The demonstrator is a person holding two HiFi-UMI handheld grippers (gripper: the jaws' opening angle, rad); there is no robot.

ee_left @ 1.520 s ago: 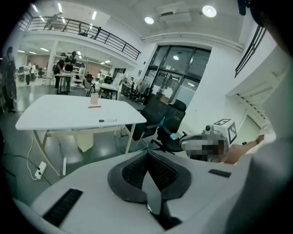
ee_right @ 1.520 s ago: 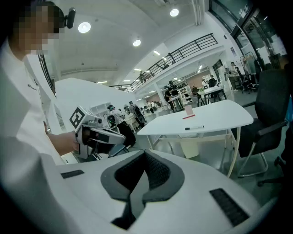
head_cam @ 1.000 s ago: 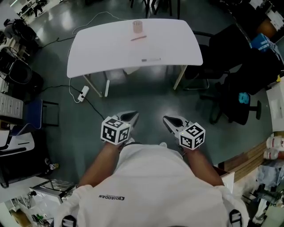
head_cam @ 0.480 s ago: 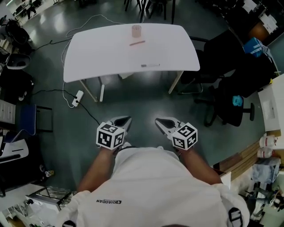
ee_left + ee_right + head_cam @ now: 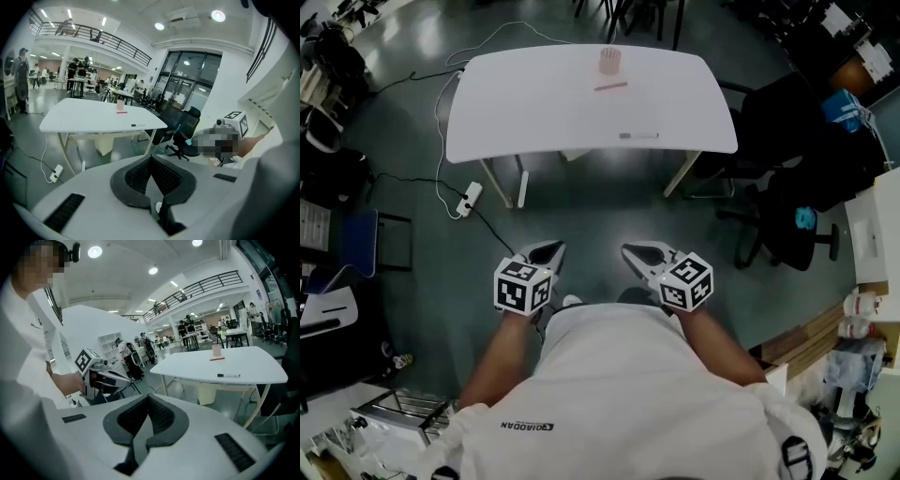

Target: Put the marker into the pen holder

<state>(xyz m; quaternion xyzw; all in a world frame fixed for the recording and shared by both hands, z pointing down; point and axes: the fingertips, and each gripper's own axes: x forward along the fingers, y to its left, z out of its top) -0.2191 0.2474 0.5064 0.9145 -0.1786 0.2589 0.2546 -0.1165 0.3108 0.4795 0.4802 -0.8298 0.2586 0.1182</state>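
Forward, left gripper (image 5: 553,247), right gripper (image 5: 628,249), fingers (image 5: 136,176) together

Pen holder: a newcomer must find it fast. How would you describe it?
Find the white table ahead of the person and look to the middle of its far edge. The pen holder stands there, a small pinkish cup, the only upright thing; the red pen and the white marker both lie flat nearer the person.
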